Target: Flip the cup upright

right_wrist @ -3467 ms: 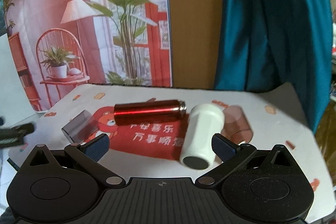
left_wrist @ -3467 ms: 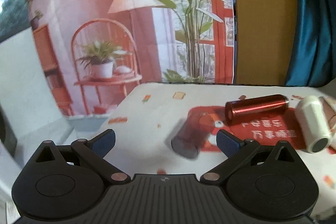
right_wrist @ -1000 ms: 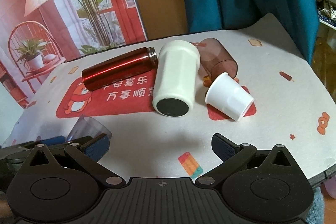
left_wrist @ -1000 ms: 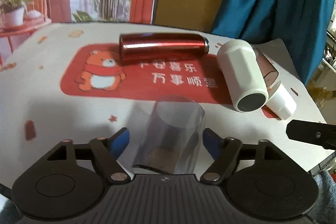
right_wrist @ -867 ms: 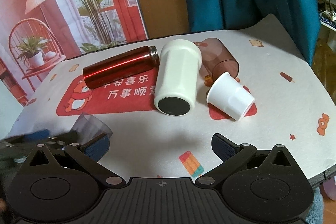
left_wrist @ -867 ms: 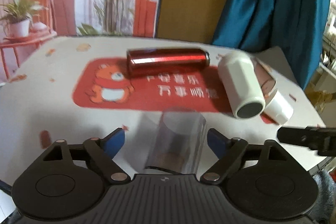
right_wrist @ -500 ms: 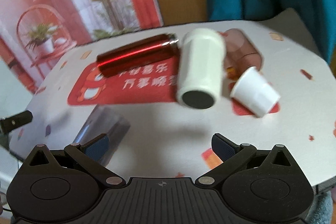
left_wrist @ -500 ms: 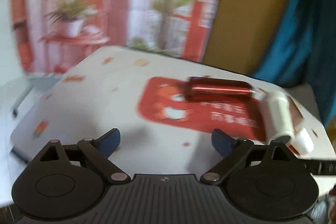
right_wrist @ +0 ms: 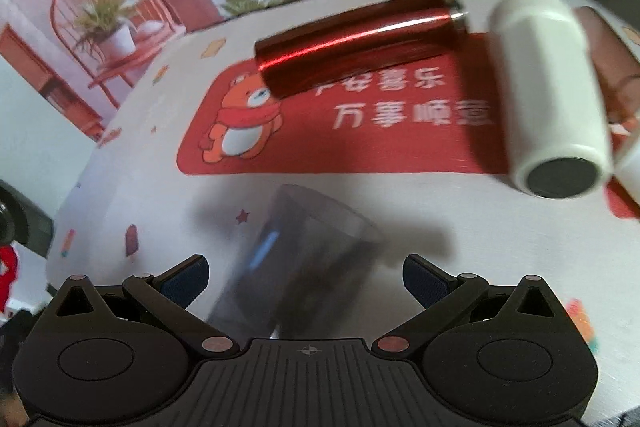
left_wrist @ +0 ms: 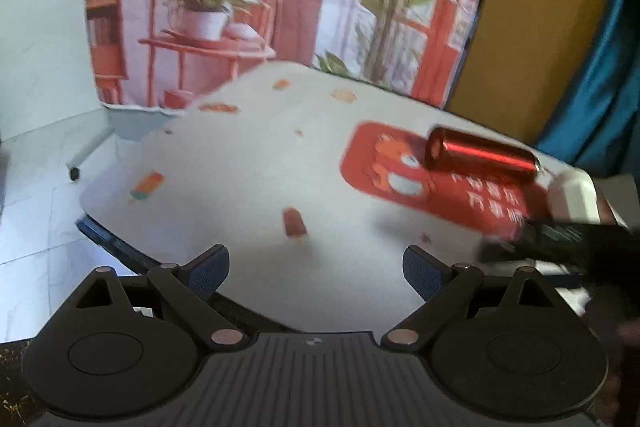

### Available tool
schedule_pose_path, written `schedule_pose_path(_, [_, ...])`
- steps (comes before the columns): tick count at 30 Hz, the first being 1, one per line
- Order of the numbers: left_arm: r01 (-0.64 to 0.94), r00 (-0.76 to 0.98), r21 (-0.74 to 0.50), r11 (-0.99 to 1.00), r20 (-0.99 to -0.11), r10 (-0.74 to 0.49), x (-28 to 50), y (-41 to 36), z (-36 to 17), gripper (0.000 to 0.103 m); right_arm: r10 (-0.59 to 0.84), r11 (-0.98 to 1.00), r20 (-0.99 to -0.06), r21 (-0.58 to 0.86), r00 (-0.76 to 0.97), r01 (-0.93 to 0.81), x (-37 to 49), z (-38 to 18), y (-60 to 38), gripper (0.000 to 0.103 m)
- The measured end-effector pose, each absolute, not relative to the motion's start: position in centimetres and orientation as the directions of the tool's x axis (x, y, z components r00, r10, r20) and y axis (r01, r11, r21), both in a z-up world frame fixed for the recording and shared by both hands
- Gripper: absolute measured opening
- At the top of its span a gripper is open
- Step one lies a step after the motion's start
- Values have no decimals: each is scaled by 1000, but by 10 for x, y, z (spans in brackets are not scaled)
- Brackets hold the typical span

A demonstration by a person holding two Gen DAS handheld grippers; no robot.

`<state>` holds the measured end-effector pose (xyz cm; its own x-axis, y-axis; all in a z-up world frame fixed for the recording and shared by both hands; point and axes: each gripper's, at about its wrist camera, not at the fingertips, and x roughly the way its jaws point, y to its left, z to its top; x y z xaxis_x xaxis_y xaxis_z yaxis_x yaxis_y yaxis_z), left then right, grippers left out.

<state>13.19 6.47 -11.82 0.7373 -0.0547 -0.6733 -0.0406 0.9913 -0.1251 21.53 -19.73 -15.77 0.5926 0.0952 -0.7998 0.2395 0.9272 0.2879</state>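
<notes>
None of the flip looks done: smoky clear cup (right_wrist: 296,263) lies tilted on the surface (right_wrist: 460,227), between the spread fingers of the right tool (right_wrist: 306,277), not gripped. Left tool (left_wrist: 316,267) is also open, holding nothing, aimed at the surface edge. A second ago the cup sat between the left tool's fingers; now the left has swung away and the right has closed in. Grasp and uprighting remain.
</notes>
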Motion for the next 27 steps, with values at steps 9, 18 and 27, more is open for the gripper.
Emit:
schedule_pose_path(9, [-12,725,-139,990,-683,-87,127,68,-131,95,129,919,-825,308,551,245,225,-174,-197,84])
schedule_pose_path(18, [-8,707,-160,987,-699,-108,128,66,-137,95,184,905,-785,371,591,210,200,-172,-212,73])
schedule_pose_path(27, [-15,696,-150,989,-711,-98,128,68,-137,95,187,902,-766,382,615,202,186,-172,-220,68])
